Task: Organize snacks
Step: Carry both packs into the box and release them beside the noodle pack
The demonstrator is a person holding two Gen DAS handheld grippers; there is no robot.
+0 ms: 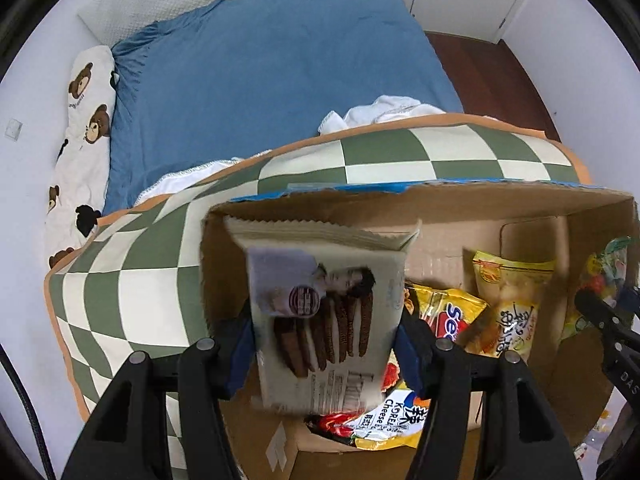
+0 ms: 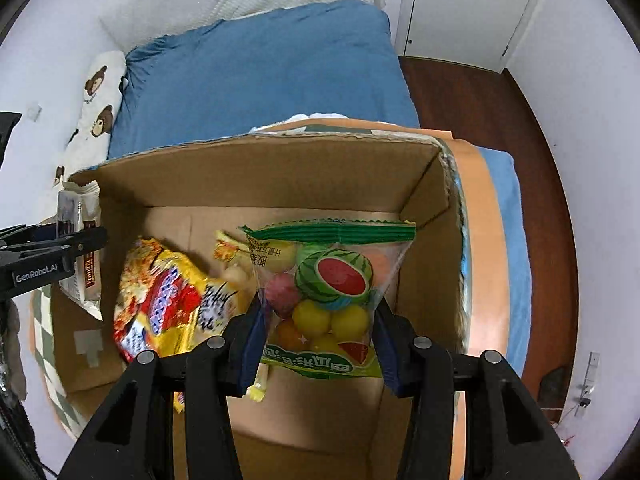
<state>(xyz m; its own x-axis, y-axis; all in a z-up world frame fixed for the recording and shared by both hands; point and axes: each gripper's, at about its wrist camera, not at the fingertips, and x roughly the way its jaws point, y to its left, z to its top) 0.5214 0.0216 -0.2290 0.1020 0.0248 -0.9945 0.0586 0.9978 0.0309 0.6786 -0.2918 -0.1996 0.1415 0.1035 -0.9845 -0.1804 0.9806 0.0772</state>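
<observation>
My left gripper (image 1: 326, 332) is shut on a grey-white chocolate biscuit packet (image 1: 320, 280), which hangs over the left end of an open cardboard box (image 1: 440, 208). Inside the box lie a red-and-yellow snack bag (image 1: 448, 312), a yellow pouch (image 1: 508, 300) and a cheese noodle packet (image 1: 384, 420). In the right wrist view my right gripper (image 2: 318, 320) is shut on a clear fruit-candy bag (image 2: 332, 272) with a green top, held over the right half of the box (image 2: 280, 176). The left gripper (image 2: 80, 244) shows at that view's left edge.
The box sits on a green-and-white checkered mat (image 1: 140, 280) laid over a bed with a blue sheet (image 1: 260, 80). A bear-print pillow (image 1: 88, 100) lies along the wall, and white cloth (image 1: 392, 108) is bunched behind the mat. Dark wooden floor (image 2: 460, 92) is to the right.
</observation>
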